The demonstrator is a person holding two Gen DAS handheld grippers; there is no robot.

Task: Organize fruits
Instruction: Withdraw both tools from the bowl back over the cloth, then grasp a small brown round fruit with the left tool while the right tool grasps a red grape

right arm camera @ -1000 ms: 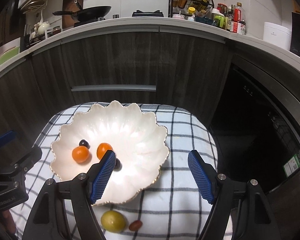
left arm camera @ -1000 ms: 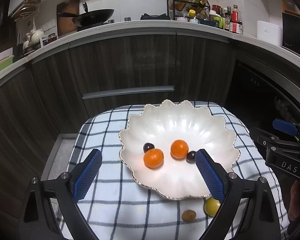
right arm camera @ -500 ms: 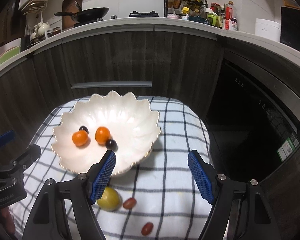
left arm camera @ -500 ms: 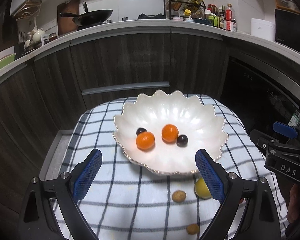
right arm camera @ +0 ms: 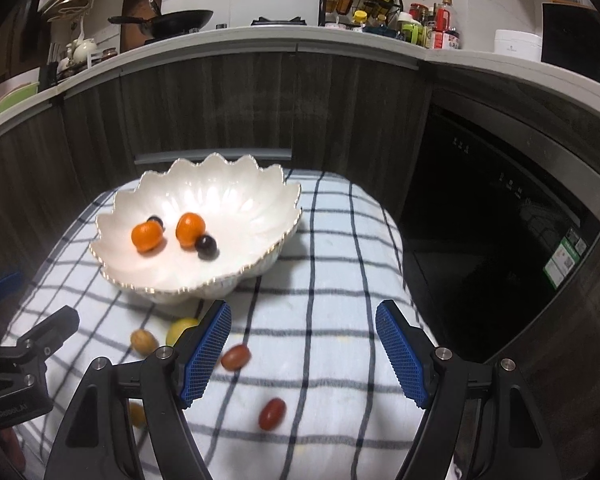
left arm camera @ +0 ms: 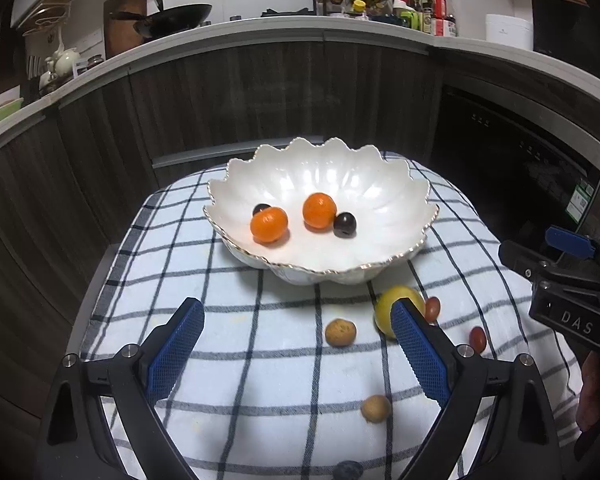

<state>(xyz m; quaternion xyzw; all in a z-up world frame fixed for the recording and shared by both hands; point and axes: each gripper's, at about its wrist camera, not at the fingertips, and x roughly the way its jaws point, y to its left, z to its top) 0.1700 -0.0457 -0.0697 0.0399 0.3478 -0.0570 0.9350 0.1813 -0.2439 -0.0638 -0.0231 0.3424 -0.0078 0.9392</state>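
You're between picks: both grippers, left gripper [left arm camera: 296, 354] & right gripper [right arm camera: 303, 354], hang wide open w/ nothing held, near side of the scalloped bowl [left arm camera: 380, 268]. Two oranges + two dark fruits are in it. Next, probably: close on the red fruit [right arm camera: 235, 357] by the right gripper's left finger, carry it to the bowl.

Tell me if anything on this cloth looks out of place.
Yes. Several fruits lie loose on the checked cloth in front of the scalloped white bowl rather than in it: a yellow fruit, two red grape tomatoes and two small tan fruits. Nothing looks spilled or broken.
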